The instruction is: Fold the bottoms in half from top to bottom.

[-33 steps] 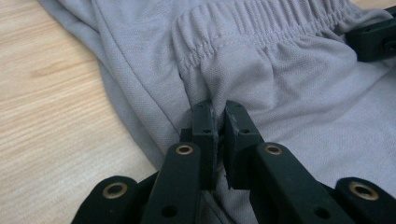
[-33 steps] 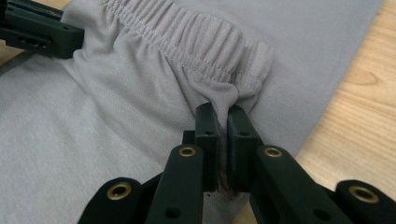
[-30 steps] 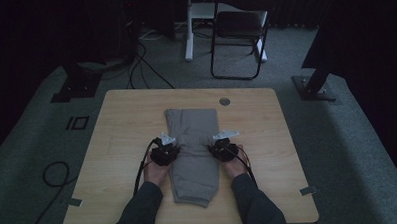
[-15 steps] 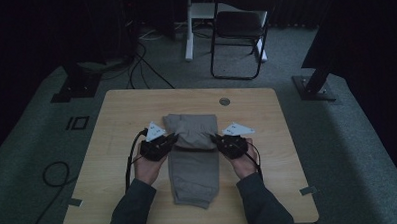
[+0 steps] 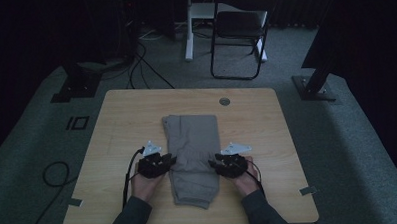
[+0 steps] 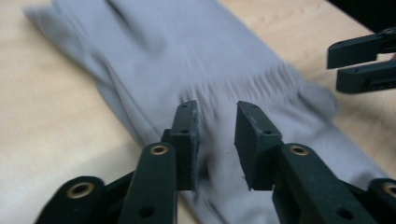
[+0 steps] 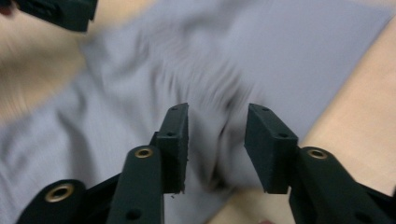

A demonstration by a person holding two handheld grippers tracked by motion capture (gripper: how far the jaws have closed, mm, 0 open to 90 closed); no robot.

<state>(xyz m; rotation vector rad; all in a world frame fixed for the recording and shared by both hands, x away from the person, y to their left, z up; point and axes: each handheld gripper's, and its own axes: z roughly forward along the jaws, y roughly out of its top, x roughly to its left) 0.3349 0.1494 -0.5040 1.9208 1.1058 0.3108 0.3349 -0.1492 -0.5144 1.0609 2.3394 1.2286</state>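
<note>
Grey folded trousers [image 5: 193,137] lie lengthwise down the middle of the wooden table [image 5: 121,119]. My left gripper [image 5: 169,161] sits at the cloth's left edge and my right gripper [image 5: 214,164] at its right edge, the two facing each other across the near half. In the left gripper view the left gripper [image 6: 215,135] is open, low over the trousers [image 6: 187,56], where the cloth is gathered in small pleats. The right gripper [image 6: 362,60] shows beyond. In the right gripper view the right gripper [image 7: 217,140] is open over wrinkled cloth [image 7: 280,46], with bare table to its right.
A round cable hole [image 5: 224,101] is near the table's far edge. Behind the table stand a folding chair [image 5: 239,35] and a white post [image 5: 188,27]. Black stand bases [image 5: 75,89] [image 5: 315,85] rest on the carpet at both sides, and a cable [image 5: 53,172] loops on the floor at left.
Both grippers have come back toward the person along the trousers' edges. The dark crease that ran across the cloth between them half a second ago is gone.
</note>
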